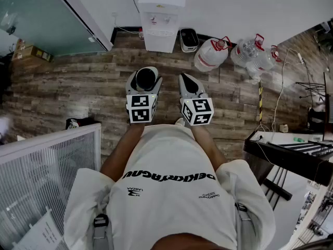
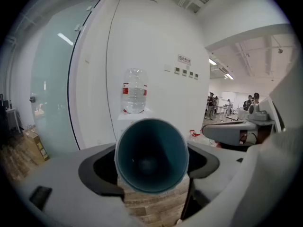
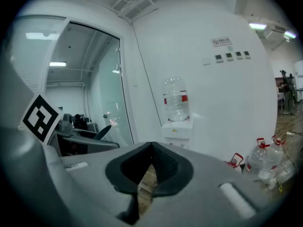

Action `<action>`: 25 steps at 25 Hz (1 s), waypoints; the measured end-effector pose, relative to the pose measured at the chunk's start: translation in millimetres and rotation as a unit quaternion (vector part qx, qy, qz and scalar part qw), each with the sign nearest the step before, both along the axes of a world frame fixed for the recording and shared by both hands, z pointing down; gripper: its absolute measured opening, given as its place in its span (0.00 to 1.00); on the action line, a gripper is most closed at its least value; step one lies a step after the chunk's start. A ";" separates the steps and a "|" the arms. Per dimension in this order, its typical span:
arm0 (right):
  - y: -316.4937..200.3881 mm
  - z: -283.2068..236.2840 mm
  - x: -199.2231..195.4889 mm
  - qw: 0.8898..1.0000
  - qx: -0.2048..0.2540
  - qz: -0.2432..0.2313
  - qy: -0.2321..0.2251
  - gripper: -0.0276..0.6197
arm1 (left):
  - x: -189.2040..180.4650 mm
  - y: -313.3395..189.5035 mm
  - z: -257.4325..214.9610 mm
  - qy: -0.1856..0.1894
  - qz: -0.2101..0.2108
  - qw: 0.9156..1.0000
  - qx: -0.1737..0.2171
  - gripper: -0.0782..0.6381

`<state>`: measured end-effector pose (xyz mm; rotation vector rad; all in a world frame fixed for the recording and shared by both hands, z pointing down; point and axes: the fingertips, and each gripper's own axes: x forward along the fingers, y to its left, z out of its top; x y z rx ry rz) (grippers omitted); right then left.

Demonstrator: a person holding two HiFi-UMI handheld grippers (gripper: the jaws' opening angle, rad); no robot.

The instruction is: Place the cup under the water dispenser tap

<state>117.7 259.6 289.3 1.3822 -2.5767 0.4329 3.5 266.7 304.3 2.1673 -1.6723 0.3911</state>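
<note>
Left gripper view: fingers (image 2: pixel 97 174) of left gripper (image 2: pixel 152 176) clasp tapered teal cup (image 2: pixel 151 148); right gripper (image 3: pixel 147 168) closed.

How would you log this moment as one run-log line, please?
left gripper: shut on cup | right gripper: shut, empty | water dispenser: ahead, not reached | cup placed: not yet
</note>
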 end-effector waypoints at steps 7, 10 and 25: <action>-4.5 3.0 3.2 1.000 -0.001 -0.005 -0.002 0.04 | 4.7 -4.6 -0.4 0.004 -0.003 1.000 0.009 0.64; -5.3 3.2 6.3 1.000 -0.003 -0.006 -0.015 0.04 | 6.6 -5.0 0.1 0.004 -0.008 1.000 0.011 0.64; -19.2 1.1 72.0 0.999 0.016 -0.038 -0.008 0.04 | 69.9 -15.6 4.4 -0.019 -0.036 0.999 0.025 0.64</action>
